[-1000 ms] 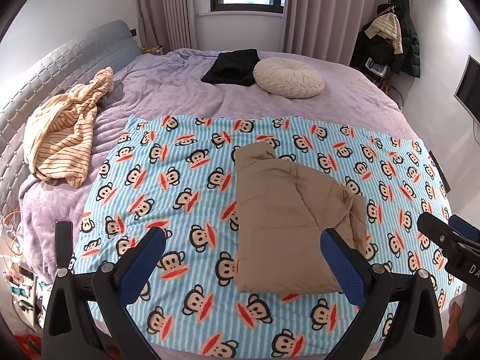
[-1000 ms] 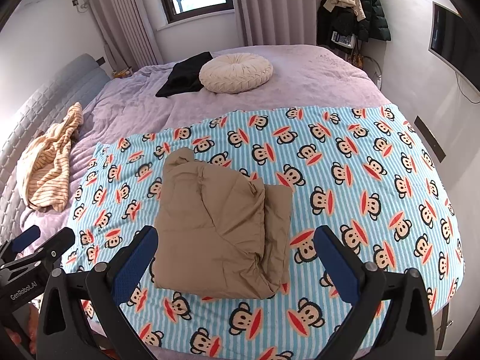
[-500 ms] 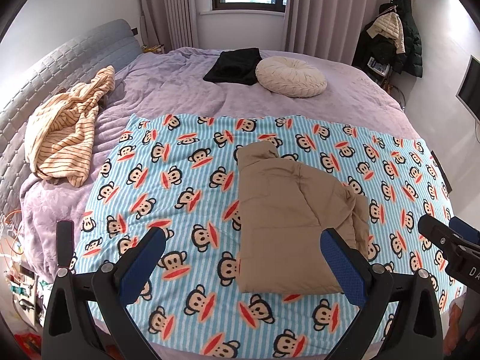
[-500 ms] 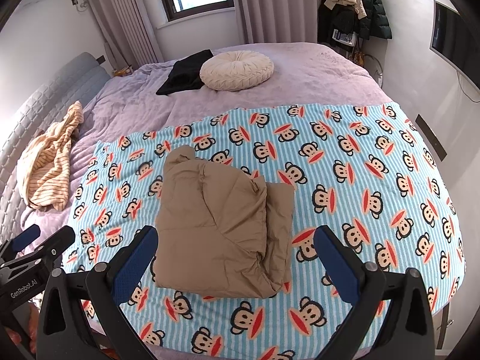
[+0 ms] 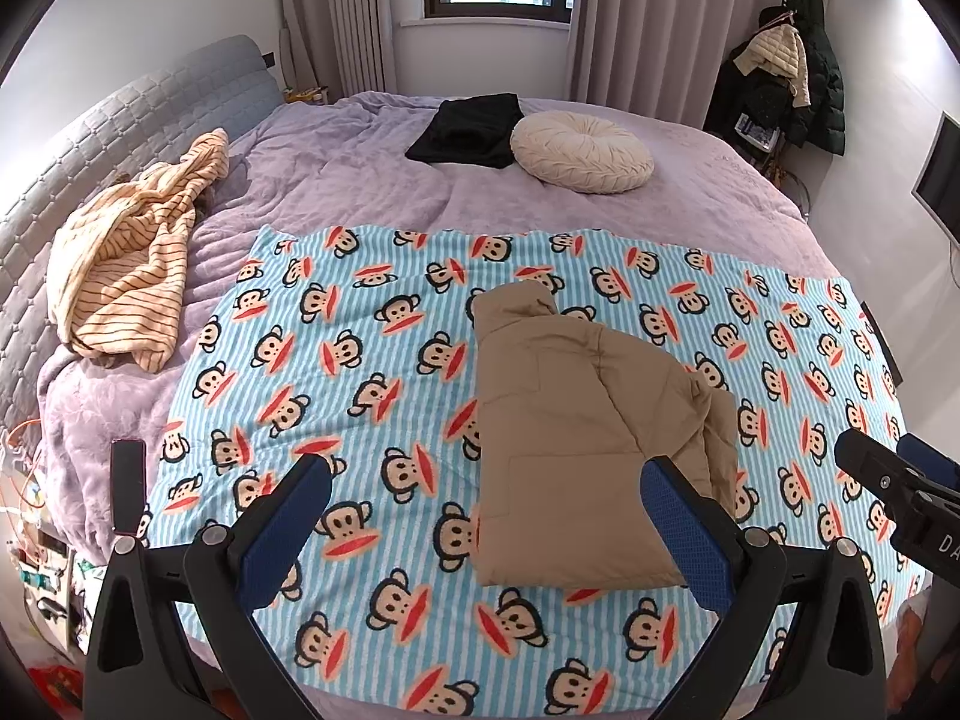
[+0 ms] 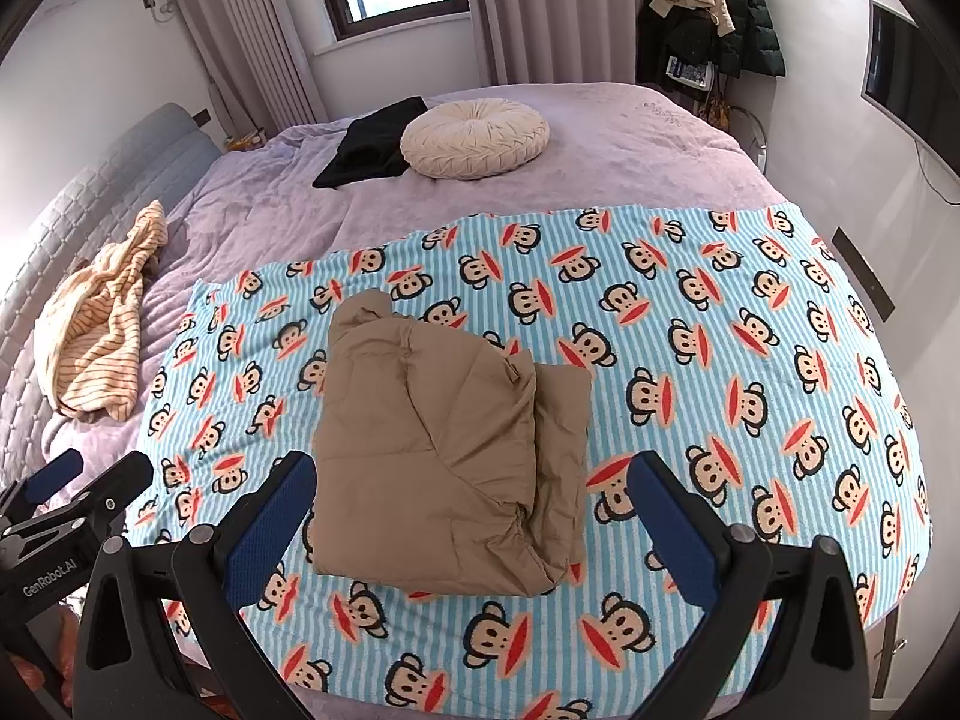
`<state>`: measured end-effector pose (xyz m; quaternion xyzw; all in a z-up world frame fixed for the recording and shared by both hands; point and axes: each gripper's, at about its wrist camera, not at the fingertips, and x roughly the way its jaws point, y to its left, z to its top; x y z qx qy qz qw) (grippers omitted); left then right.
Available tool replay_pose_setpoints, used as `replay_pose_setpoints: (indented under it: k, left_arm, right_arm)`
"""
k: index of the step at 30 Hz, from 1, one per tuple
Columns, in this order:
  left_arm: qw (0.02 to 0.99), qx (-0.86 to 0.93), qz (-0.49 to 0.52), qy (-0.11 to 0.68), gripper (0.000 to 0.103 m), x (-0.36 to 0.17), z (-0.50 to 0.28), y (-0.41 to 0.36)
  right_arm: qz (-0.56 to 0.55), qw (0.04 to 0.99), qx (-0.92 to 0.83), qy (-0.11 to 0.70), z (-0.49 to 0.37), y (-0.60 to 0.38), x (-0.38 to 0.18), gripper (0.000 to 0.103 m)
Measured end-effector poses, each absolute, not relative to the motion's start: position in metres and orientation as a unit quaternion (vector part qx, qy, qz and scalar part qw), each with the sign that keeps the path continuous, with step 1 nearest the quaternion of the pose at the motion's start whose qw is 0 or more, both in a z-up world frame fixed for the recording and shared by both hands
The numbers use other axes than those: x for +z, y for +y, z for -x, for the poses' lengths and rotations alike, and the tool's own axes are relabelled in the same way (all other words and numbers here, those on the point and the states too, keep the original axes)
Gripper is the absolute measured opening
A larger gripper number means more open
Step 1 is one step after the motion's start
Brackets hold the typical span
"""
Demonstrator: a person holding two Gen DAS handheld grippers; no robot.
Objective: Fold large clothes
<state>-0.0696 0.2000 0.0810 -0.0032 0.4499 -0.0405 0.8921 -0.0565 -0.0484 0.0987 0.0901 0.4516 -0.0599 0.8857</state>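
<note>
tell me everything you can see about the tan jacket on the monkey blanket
The tan jacket is a plain khaki, puffy-looking garment, folded into a rough rectangle. Its collar end points toward the far side of the bed, and a bunched hem or cuff shows at the near right corner, with a second layer sticking out along the right edge. It lies flat on the monkey blanket. Neither pair of tongs touches it.
</note>
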Motion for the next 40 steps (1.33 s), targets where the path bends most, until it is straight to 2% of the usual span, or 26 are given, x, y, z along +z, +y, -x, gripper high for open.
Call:
replay_pose_setpoints:
  k: [40]
  left_arm:
    - [0.894,-0.044,0.008,0.446,0.103,0.0805,0.0696,0.1991]
  right_arm:
    - [-0.090,0.884,-0.059,0.454,0.0541,-0.0486,0.0989,0.103]
